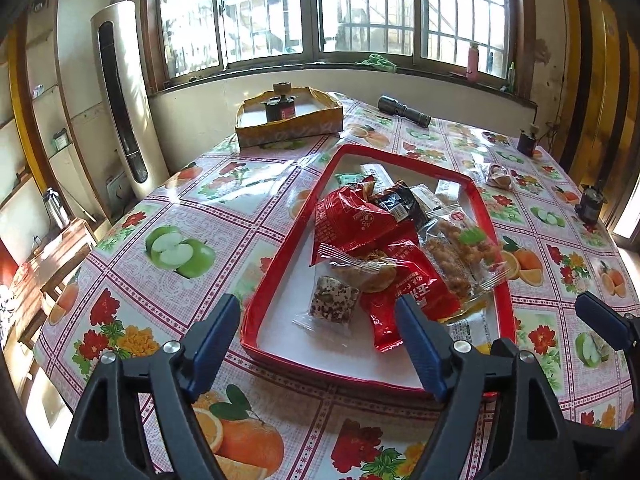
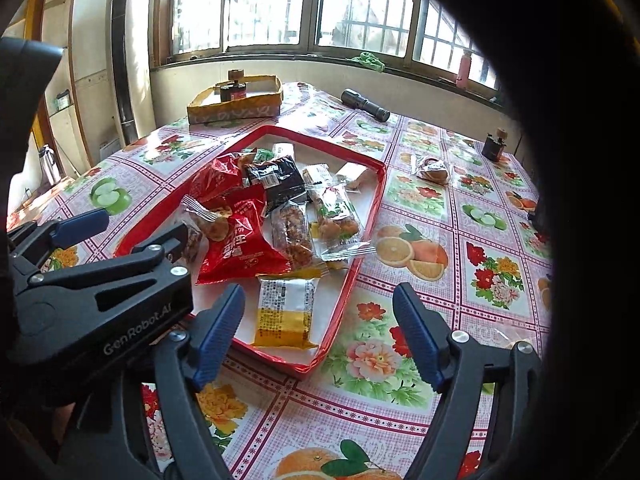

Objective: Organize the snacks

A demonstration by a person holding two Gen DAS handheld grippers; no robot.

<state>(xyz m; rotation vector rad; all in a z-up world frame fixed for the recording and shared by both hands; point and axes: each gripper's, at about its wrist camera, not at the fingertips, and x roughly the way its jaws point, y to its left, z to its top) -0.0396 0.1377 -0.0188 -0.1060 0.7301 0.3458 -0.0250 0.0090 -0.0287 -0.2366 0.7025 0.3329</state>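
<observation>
The surface (image 1: 192, 184), under a fruit-and-flower oilcloth, carries one red tray (image 1: 280, 264) near the front edge and one yellow cardboard box (image 1: 288, 130) well behind it by the window.

Most of the sorting looks done: nearly all the snacks lie heaped in the red tray. One wrapped pastry (image 2: 432, 171) sits alone on the cloth, apart from the tray's far right side, so I judge at least that one is left to bring in. Whether the heap is also meant to be tidied, the pictures do not say.

Counting the tray's load, largest first:
- two red foil bags (image 1: 360, 220)
- one black packet (image 2: 276, 180)
- two clear bags of fried bites (image 2: 336, 216)
- one white-and-yellow packet (image 2: 286, 312) at the near corner
- one seeded bar in clear wrap (image 1: 332, 304)
- one round cake in clear wrap (image 1: 368, 272)
- a few small sachets at the far end, too overlapped to count.

Elsewhere there are one flashlight (image 1: 404, 110) and three small dark jars, which are not snacks.

The left tool (image 1: 320, 344) hovers over the tray's near edge with its jaws apart and empty. The right tool (image 2: 320, 336) hangs beside the tray's near corner, likewise spread wide and holding nothing.
</observation>
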